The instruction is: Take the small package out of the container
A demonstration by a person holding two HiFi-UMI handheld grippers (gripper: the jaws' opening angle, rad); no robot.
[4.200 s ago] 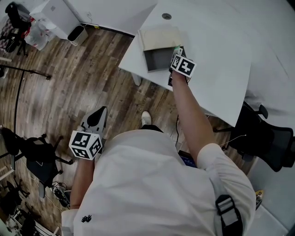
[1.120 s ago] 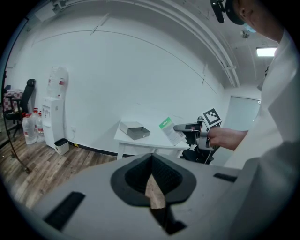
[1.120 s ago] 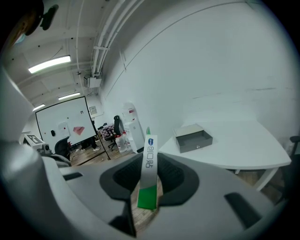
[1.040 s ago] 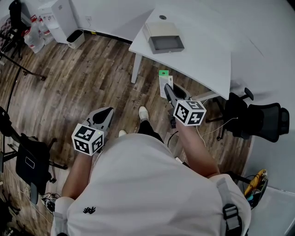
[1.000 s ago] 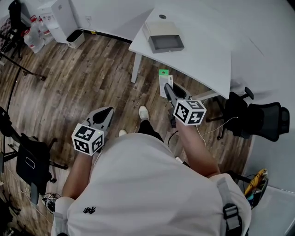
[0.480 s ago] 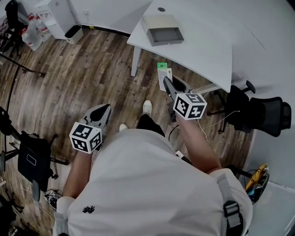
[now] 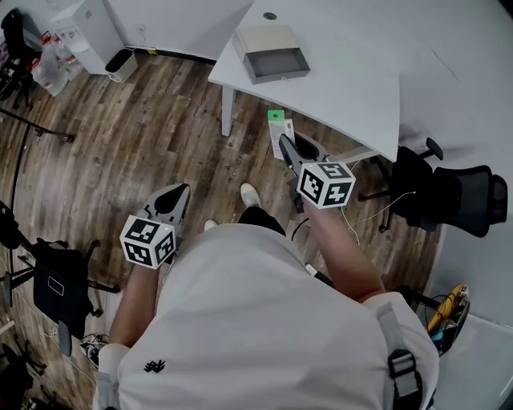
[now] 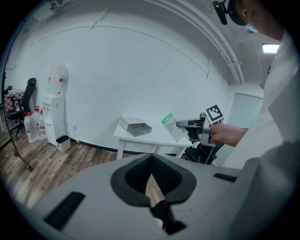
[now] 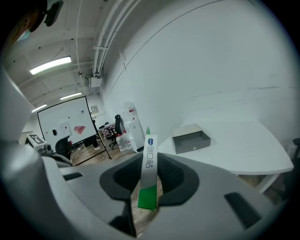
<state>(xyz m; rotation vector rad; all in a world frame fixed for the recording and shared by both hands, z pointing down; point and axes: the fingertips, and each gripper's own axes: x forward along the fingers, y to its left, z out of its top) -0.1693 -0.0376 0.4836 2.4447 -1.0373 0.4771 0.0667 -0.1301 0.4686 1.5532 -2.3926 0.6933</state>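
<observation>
Grey and low by my left hip, the left tongs (image 7: 181,190) hang over the wooden floor (image 7: 144,136). Their pads are closed tip to tip with nothing between them. Further out on the other side, the right tongs (image 7: 286,149) are clamped on the small package (image 7: 278,132), a thin white pack with a green end.

I read its long axis as running straight on from the jaws. The near end is pinched between the pads. The green-capped far end sticks out past the tips and points away from me, toward the worktop (image 7: 345,88). In the right gripper view it stands edge-on, flat faces against the pads. In the left gripper view it tilts upward, green end highest.

The pack hangs in the air over the floor, short of the worktop's front edge. It is well apart from the container (image 7: 272,56), a grey open box near the worktop's left end. A black office chair (image 7: 465,200) stands off to the right, and a water dispenser (image 7: 84,24) stands by the far wall.

About four seconds back, the right tongs were reaching in at the container's rim on the worktop. Now they are drawn back toward me with the pack in them. Over the last second the grip and the pack's heading look unchanged, and the left tongs have kept their place.
</observation>
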